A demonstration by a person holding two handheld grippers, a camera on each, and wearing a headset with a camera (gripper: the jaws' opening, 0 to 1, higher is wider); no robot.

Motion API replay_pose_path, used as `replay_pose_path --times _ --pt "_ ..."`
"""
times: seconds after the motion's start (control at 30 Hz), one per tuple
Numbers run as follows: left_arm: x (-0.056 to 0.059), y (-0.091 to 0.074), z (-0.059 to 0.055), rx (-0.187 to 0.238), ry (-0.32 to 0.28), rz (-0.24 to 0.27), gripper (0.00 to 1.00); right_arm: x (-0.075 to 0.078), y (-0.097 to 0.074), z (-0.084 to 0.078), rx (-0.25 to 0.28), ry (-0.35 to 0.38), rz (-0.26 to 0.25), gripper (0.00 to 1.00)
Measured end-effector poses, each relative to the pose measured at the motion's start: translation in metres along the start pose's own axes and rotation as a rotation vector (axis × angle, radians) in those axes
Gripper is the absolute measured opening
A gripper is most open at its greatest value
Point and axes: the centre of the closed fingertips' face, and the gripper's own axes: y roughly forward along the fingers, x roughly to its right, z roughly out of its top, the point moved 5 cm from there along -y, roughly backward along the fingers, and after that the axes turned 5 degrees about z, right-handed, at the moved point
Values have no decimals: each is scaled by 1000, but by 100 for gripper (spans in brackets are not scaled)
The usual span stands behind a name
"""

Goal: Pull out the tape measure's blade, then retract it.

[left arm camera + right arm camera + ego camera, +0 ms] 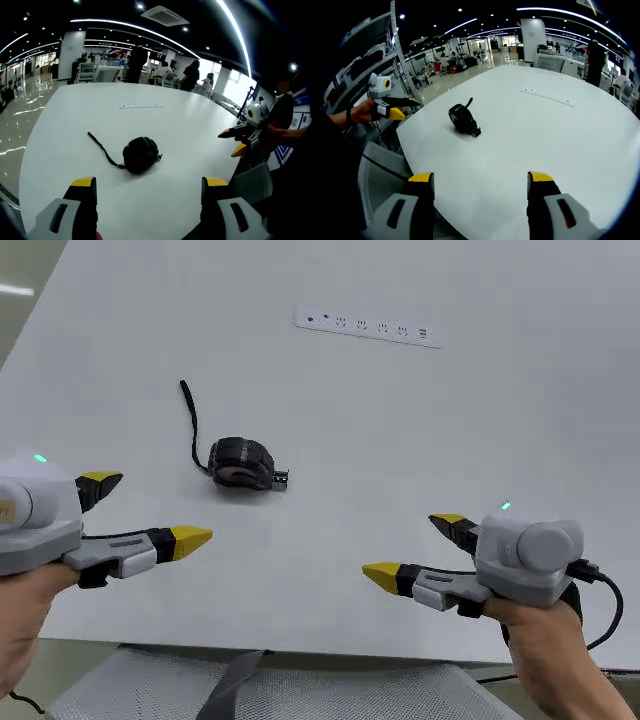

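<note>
On the white desk [480, 420], the black tape measure [242, 463] lies left of centre with only the blade's end hook showing at the case. Its black strap [188, 415] trails toward the far edge, where a white power strip [368, 326] lies well beyond it. The left hand-held gripper [150, 508] and the right hand-held gripper [412, 547] hover over the near edge, well apart from the tape measure, each with its 2 yellow-tipped jaws spread apart and holding nothing.
</note>
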Motion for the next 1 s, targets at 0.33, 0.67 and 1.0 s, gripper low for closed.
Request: replay_pose_path --times 0.33,0.67,1.0 --pt "-5 9 4 -1 6 -15 83 10 10 8 -12 -34 12 76" --pt "-3 15 12 7 24 -28 82 13 18 15 -16 -43 39 73" --pt "-4 37 21 -38 126 -72 80 13 51 20 -73 -105 116 69"
